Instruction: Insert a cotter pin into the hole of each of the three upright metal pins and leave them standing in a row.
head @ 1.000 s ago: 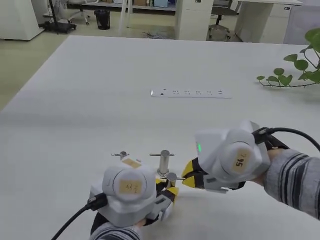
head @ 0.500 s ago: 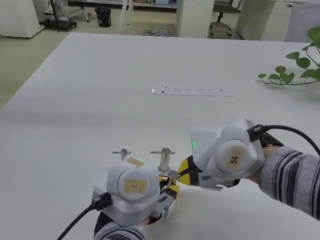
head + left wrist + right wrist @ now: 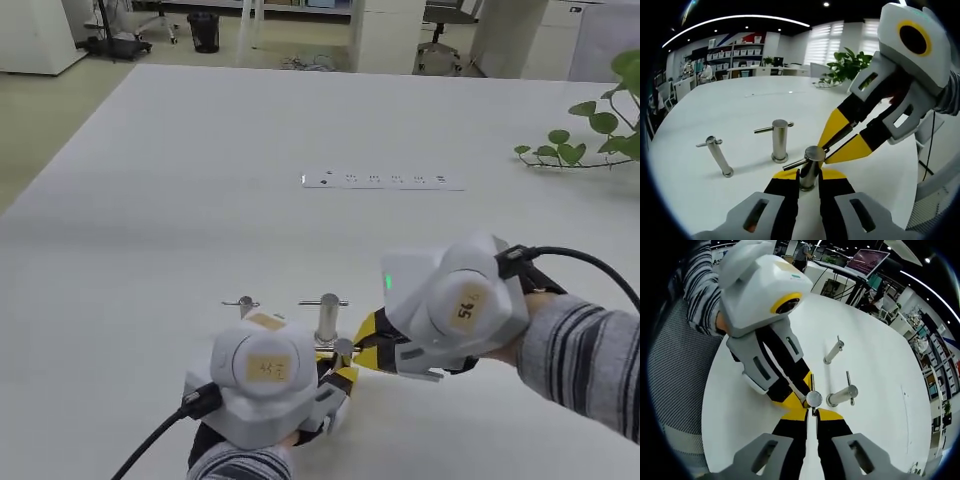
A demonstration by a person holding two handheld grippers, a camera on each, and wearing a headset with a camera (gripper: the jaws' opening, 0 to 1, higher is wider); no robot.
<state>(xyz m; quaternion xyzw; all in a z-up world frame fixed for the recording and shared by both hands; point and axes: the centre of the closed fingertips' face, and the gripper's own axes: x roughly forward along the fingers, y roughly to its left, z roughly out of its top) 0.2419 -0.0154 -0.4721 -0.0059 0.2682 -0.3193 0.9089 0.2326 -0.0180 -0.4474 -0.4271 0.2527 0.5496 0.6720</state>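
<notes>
The upright silver metal pin [image 3: 814,155] is clamped by the left hand-held gripper [image 3: 809,176] and crossed horizontally by the thin cotter pin [image 3: 794,163] pinched in the right hand-held gripper [image 3: 830,151].

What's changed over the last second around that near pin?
The right gripper has edged in toward the near pin, its fingers pinching the cotter pin that runs through the pin's head. The left gripper stays shut on that pin. The middle pin and far pin stand where they were, each with its cotter pin in.
</notes>
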